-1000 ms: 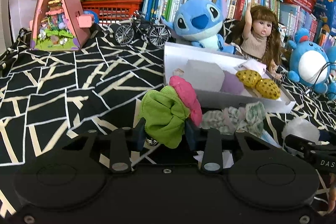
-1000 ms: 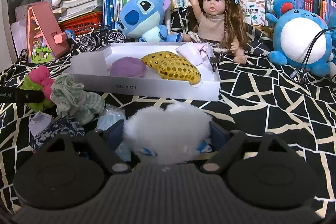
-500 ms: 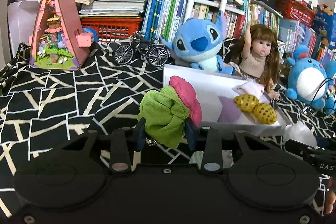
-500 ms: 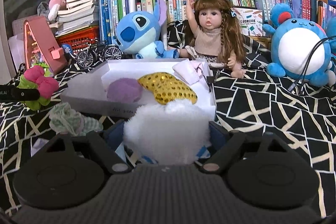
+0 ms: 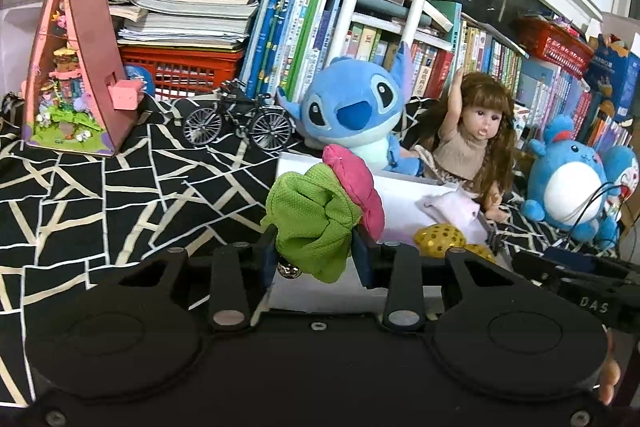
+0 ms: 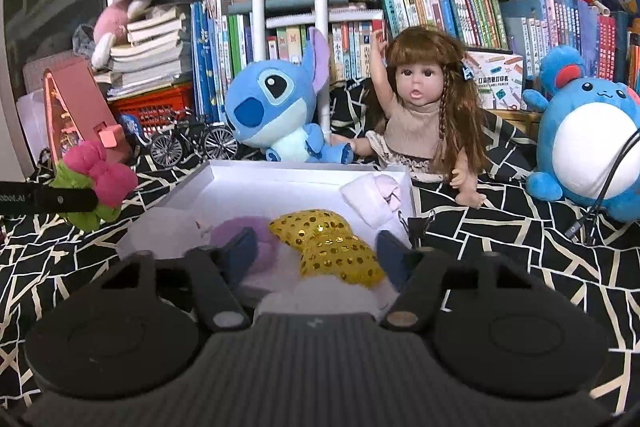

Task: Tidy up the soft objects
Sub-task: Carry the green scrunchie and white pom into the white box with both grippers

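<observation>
Though partly hidden, blurred white fluff (image 6: 328, 297)

Between my left claw's fingers I see a lime-green and hot-pink scrunchie (image 5: 320, 215). Ahead of my right claw: a white box (image 6: 280, 179), a gold sequinned bow (image 6: 332, 247), a lilac puff (image 6: 240, 235), perhaps fleece. Cloth (image 6: 520, 267): black, cream-lined.

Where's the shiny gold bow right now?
In the right wrist view, the gold sequin bow lies inside the white box, near its front, between the purple puff and the white cloth.
</observation>
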`<state>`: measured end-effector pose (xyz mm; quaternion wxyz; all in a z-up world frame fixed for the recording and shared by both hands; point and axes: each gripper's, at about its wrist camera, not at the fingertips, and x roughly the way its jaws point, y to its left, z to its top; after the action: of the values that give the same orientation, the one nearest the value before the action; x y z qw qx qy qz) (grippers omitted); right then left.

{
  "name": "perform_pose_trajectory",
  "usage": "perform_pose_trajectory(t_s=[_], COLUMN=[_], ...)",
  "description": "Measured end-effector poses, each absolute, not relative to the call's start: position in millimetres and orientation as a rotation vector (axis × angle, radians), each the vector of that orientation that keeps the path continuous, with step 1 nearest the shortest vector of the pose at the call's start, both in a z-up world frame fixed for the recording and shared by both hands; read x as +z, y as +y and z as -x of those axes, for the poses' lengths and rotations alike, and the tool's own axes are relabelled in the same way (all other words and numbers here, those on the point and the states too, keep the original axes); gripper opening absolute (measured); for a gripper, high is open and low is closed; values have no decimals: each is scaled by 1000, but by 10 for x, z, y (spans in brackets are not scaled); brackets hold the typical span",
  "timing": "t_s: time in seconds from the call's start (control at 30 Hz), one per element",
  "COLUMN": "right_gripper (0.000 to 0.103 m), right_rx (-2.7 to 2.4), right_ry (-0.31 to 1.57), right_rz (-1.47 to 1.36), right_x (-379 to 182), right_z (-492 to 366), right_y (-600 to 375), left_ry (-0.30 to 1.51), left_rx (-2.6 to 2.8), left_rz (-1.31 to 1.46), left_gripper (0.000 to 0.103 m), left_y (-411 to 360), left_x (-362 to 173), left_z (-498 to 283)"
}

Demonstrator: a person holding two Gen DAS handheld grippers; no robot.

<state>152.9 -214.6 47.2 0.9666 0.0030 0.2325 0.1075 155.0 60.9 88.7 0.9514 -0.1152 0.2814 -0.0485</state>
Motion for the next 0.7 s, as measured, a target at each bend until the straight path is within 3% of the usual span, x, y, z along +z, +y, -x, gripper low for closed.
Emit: perform_pose_trajectory(t_s=[0.07,0.1,0.4,0.7], right_gripper=[69,77,96,99], right_rx=[232,240,218,199], right_ry=[472,470,542,586], right_rz=[-24,-36,27,80], right_x=[467,452,68,-178], right_z=[-1513,-1479,-1367,-1500], right_y=[-2169,-2186,-2139,-1984], left_ry=[573,574,596,589], left_rx=[-108,-107,-113,-123], left_rz=[236,231,223,201], left_gripper=[36,36,36,36], left_y=[597,590,545,492], left_x=[881,871,796,807], left_z=[-1546,-1543,-1533,-1556])
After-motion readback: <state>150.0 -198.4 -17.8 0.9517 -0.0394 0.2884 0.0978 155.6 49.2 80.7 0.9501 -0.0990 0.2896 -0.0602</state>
